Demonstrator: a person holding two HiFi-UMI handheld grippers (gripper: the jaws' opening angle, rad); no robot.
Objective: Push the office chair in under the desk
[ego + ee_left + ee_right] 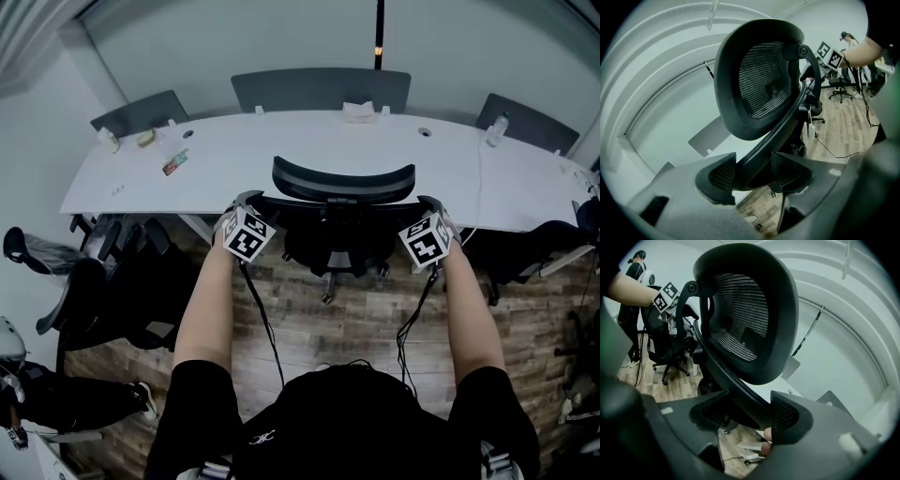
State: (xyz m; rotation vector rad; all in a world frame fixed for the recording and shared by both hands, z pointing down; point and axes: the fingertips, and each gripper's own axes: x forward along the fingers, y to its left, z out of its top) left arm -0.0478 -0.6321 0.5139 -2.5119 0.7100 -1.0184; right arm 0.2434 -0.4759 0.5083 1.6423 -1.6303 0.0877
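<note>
The black mesh office chair (pixel 339 228) stands at the near edge of the long white desk (pixel 281 150), its curved headrest (pixel 342 178) just over the desk's rim. My left gripper (pixel 246 202) holds the left end of the chair's upper back frame and my right gripper (pixel 433 204) the right end. In the left gripper view the frame's black bar (pixel 787 117) runs between the jaws of the left gripper (pixel 753 171), and both pads press on it. The right gripper (pixel 743 416) clamps the matching bar (pixel 717 366) under the headrest (pixel 740 315).
Three grey chairs (pixel 321 89) stand along the far side of the desk. A bottle (pixel 498 127), a white box (pixel 358 111) and small items (pixel 174 162) lie on top. More black chairs (pixel 103 281) crowd the left and right (pixel 553 244). A person's legs (pixel 66 403) show lower left.
</note>
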